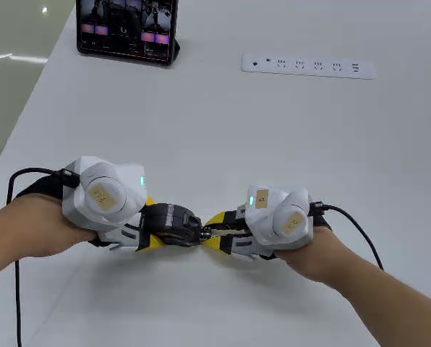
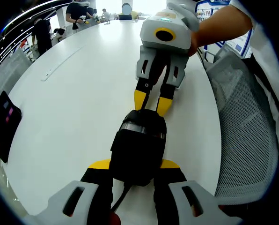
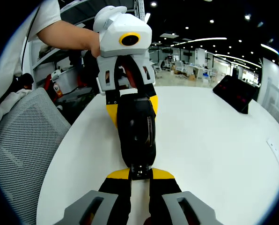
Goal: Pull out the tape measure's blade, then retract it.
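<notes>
Black, one tape measure (image 1: 171,223): left gripper (image 2: 135,164) jaws clamp its case, right gripper (image 3: 140,174) jaws pinch its blade tip.

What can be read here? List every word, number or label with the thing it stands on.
No text is legible.
On the left gripper, a tan sticker: marks too blurred.
On the right gripper, two tan stickers: too blurred.
On the tablet: screen text too small.
On the power strip: markings too small.
On the tape measure, a silver band: blurred.
</notes>
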### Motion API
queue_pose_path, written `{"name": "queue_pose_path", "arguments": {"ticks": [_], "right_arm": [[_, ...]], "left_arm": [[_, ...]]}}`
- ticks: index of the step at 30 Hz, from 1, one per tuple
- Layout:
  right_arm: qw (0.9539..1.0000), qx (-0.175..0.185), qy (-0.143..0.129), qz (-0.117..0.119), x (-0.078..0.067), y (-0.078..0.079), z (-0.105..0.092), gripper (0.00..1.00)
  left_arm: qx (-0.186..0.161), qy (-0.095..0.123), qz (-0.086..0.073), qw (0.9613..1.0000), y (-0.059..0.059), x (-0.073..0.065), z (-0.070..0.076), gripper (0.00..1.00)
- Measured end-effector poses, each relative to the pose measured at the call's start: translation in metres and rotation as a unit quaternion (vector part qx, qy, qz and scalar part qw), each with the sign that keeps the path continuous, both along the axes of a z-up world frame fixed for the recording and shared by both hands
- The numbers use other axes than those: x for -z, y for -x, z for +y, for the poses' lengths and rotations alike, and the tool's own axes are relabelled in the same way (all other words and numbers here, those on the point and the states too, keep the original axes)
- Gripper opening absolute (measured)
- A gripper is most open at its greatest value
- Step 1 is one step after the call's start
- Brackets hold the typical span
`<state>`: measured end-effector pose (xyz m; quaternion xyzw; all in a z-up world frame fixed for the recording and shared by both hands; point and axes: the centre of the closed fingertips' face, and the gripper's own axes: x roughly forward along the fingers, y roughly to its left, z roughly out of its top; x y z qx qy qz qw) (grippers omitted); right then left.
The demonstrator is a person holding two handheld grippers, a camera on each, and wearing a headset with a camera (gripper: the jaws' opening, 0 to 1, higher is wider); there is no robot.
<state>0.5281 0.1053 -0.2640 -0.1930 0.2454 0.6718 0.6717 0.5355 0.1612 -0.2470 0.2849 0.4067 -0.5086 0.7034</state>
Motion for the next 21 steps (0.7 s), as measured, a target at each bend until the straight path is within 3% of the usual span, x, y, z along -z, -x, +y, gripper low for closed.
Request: {"name": "queue_pose_path", "arguments": {"ticks": [14, 21], "right_arm": [[1.0, -0.005, 0.003, -0.006, -0.001, 0.0, -0.003, 0.1], [1.0, -0.002, 0.006, -0.004, -0.002, 0.0, -0.015, 0.1]], "left_arm": [[0.0, 0.001, -0.001, 1.0, -0.001, 0.0, 0.001, 0.28], [0.001, 0.001, -0.001, 1.0, -0.001, 0.001, 0.001, 0.28]]}}
